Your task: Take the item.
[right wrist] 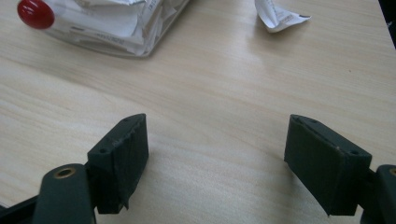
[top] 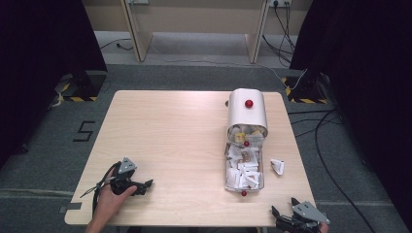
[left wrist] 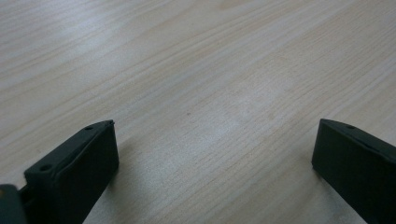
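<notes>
- Loose white paper packet (top: 278, 166) lying alone on the bench (top: 184, 141), right of centre in the high view, just beside the clear tray (top: 227, 180) but apart from it; same packet at the upper right of the right gripper view (right wrist: 279, 17), crumpled and partly folded.
- Likely very light, thin and soft: prone to sliding or creasing under a jaw, not fragile. Best taken across a raised folded edge rather than flat against the wood.
- Clear tray in the right half of the high view, long and narrow, heaped with white sachets (top: 245, 172) and a few yellowish ones nearer its far end; small red knob (top: 243, 193) at its near end, also seen at the upper left of the right gripper view (right wrist: 35, 13).
- White rounded lid (top: 247, 111) with its own red knob (top: 248, 103) sitting at the far end of the tray, covering that part; contents beneath hidden.
- Sachets piled loosely, some overlapping the rim, so likely to spill if the tray is nudged.
- Left hand-held gripper (top: 141, 186) at the lower left of the high view, held in a hand (top: 111, 198), jaws spread wide over bare wood, holding nothing.
- Right hand-held gripper (top: 284, 212) at the bottom right edge, jaws wide apart and empty, pointing toward tray and stray packet.
</notes>
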`<state>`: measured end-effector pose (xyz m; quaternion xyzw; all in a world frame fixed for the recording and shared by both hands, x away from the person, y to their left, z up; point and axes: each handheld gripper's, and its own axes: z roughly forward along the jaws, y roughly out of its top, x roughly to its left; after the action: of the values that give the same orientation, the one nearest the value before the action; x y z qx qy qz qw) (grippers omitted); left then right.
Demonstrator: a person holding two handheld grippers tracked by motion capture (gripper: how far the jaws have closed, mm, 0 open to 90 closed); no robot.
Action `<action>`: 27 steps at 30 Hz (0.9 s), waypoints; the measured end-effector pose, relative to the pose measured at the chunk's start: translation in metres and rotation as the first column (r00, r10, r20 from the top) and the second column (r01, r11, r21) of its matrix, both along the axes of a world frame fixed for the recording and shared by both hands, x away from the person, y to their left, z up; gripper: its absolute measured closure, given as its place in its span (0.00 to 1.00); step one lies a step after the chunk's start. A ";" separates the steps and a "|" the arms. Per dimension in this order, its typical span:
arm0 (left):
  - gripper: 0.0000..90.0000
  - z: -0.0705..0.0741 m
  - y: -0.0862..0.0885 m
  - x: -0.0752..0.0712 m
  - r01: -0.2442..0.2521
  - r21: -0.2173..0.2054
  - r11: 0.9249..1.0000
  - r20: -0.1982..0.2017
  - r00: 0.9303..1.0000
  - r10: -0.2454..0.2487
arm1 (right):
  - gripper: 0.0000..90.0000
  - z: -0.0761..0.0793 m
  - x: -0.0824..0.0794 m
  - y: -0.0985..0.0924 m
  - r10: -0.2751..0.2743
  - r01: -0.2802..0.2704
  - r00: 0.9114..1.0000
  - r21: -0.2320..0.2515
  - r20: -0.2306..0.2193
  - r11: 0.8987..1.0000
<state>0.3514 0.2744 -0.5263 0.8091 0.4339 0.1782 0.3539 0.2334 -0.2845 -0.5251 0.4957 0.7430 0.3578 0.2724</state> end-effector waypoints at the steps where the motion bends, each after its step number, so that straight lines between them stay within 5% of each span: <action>1: 0.00 0.000 0.000 0.000 0.000 -0.001 1.000 0.000 1.000 0.000 | 0.25 -0.001 0.000 0.000 -0.004 0.004 1.000 0.005 0.001 1.000; 9: 0.00 0.000 0.000 0.000 0.000 0.000 1.000 0.000 1.000 0.000 | 0.20 -0.005 0.000 -0.003 0.001 -0.002 1.000 0.049 0.005 0.999; 27: 0.00 0.000 0.000 0.000 0.000 0.000 1.000 0.000 1.000 0.000 | 0.18 -0.007 0.001 -0.003 0.002 -0.003 1.000 0.052 0.017 0.999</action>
<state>0.3514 0.2744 -0.5263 0.8090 0.4341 0.1781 0.3540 0.2343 -0.2871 -0.5317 0.4985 0.7317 0.3817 0.2653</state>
